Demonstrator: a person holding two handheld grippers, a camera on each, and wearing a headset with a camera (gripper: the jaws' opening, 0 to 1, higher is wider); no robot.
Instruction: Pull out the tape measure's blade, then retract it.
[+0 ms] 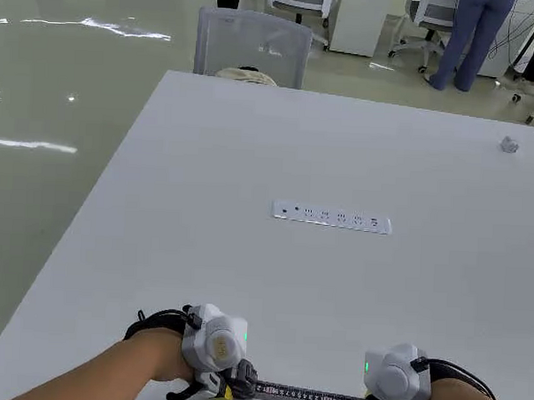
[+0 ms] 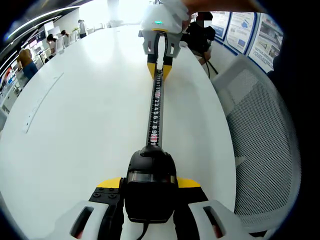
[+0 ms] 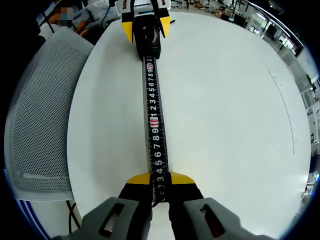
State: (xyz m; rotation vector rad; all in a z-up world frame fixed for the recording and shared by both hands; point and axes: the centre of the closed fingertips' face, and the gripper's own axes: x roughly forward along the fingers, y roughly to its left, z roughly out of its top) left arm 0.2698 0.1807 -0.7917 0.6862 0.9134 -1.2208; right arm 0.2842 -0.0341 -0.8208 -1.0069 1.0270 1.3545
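White worktop; glossy grey-green floor, ceiling light reflected. Grey mesh chair pushed to far edge. Socket strip seen mid-surface. Posters hung on wall.

We see a white table: flat, matte top w/ straight edges. Its near edge runs just beside the jaws of the L gripper, on their right, & just beside the jaws of the R gripper, on their left. A long white socket strip w/ a row of outlets lies flat on the top, well ahead of both sets of jaws, approx opposite the gap btwn them. It's far left of the L jaws & far right of the R jaws. A small grey object sits well beyond the R jaws, out to the right; we can't tell what it is.
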